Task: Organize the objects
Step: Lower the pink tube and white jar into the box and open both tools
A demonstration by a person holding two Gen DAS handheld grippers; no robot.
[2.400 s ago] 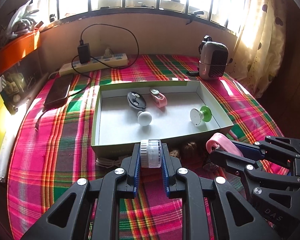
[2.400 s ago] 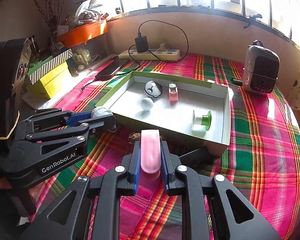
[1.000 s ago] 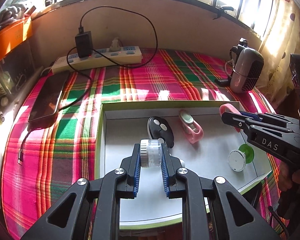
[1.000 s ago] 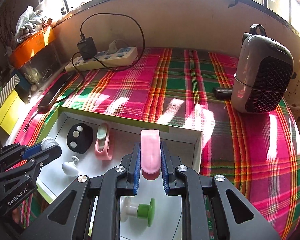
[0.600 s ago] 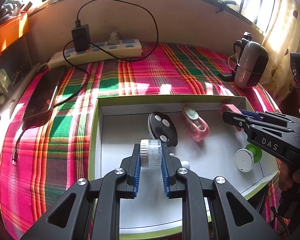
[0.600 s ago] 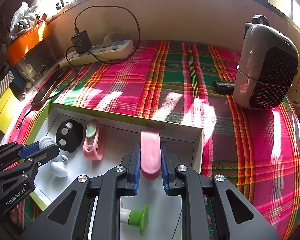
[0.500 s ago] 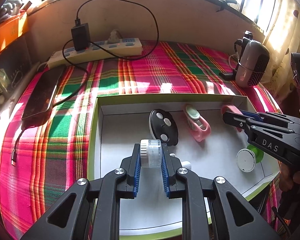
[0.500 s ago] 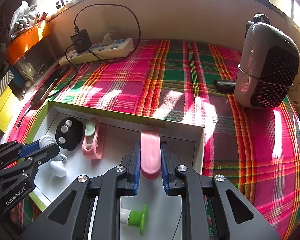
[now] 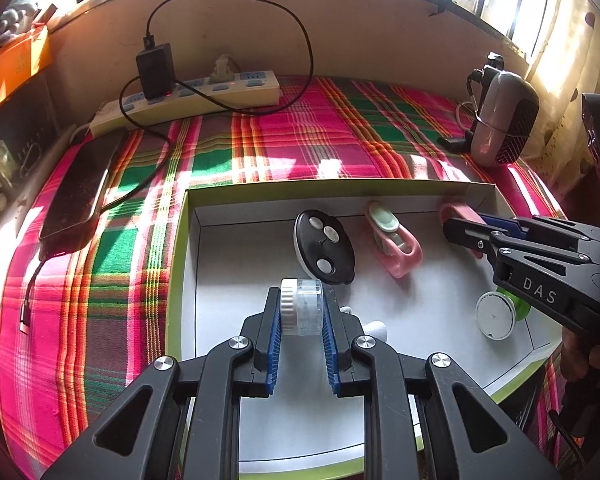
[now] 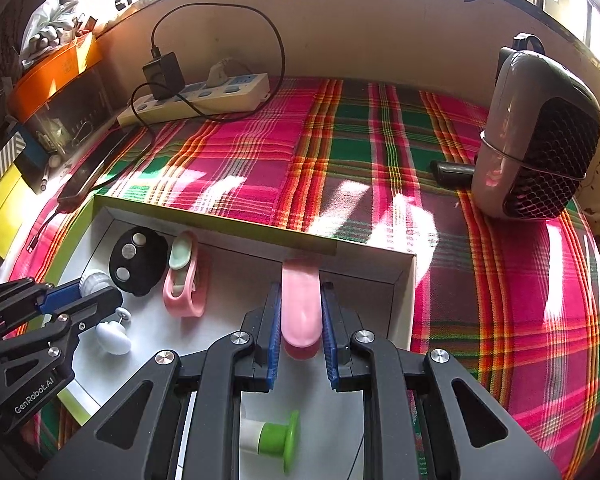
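Between the blue pads of the left hand-held gripper [image 9: 301,314] sits a small clear plastic cylinder with a white ribbed cap [image 9: 301,312], clamped on both flat sides and held above the white floor of a shallow cardboard box with a lime-green rim [image 9: 180,240]. Over the same box, near its far right corner, the right hand-held gripper [image 10: 300,316] is closed on a flat pink plastic piece with a rounded end [image 10: 301,308], which stands on edge between its pads. Lying on the box floor are a black oval disc with three silver buttons [image 9: 325,246], just beside it a pink clip-shaped holder with a pale green insert [image 9: 394,242], a white round knob with a short stem [image 10: 114,334] close under the left hand-held gripper, and a white spool with a green flange [image 9: 500,314] toward the near right corner. Around the box spreads a pink, green and orange plaid cloth [image 9: 300,136] covering the table. Farther out on the cloth, a black phone [image 9: 82,190] lies left of the box with a cable running to a black charger [image 9: 154,68] plugged into a cream power strip [image 9: 188,96] along the back wall. A small grey heater with a black mesh front [image 10: 536,136] stands at the right side, well apart from the box.
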